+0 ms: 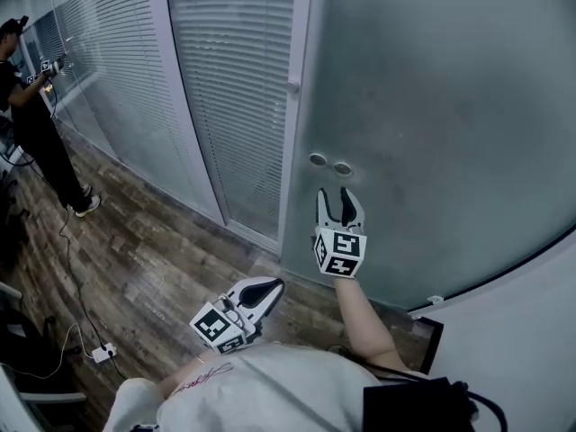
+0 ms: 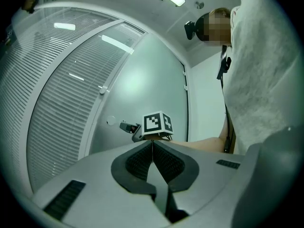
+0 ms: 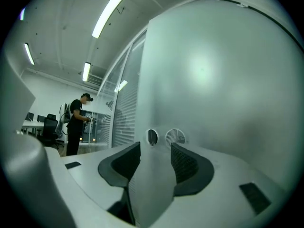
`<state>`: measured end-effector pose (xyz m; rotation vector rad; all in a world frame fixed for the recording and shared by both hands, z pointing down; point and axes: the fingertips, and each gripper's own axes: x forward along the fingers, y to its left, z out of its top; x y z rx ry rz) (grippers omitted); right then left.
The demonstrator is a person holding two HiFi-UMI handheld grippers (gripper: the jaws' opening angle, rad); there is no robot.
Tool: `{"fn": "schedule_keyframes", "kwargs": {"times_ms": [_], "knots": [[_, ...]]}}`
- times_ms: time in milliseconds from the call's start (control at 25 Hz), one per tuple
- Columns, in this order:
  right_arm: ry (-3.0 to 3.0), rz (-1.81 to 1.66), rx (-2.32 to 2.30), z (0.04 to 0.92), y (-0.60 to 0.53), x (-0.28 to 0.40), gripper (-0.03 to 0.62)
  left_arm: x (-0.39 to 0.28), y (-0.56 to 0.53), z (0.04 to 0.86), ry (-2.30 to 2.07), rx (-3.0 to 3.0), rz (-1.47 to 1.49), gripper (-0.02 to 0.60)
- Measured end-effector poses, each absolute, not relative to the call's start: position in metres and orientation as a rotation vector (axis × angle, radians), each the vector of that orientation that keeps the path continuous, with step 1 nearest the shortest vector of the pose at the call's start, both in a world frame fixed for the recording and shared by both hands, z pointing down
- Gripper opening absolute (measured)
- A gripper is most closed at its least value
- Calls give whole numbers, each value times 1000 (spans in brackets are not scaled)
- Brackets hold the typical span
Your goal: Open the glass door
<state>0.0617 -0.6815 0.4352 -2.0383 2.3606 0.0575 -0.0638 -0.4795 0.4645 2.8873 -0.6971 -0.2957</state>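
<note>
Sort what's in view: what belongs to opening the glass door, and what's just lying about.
Job: glass door; its two round fittings; right gripper, open near them; left gripper, shut.
Lying about: power strip on the floor; blinds; person at far left.

I see slatted blinds (image 1: 234,88) running along the wall on the left of the head view. Beneath them lies a dark wood-plank floor (image 1: 153,259). A person in black (image 1: 36,124) stands at the far end, facing the blinds. A thin cable (image 1: 74,282) trails across the floor to a white power strip (image 1: 103,353). Ceiling strip lights (image 3: 109,13) glow overhead.
</note>
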Motion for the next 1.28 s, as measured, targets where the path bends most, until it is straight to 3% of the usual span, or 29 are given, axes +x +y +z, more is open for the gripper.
{"fn": "schedule_keyframes", "kwargs": {"times_ms": [720,840,1280], "knots": [[2138,129,-2263,416,-763,64,189,-81,-499,471,-847,2838,-237,18],[2088,103,-2288,420,-764,70,141,-82,-499,472,-853,2829,-241,18],[2104,109,-2238,419,-755,66,130,-89,-490,477,-874,2798,-237,18]]}}
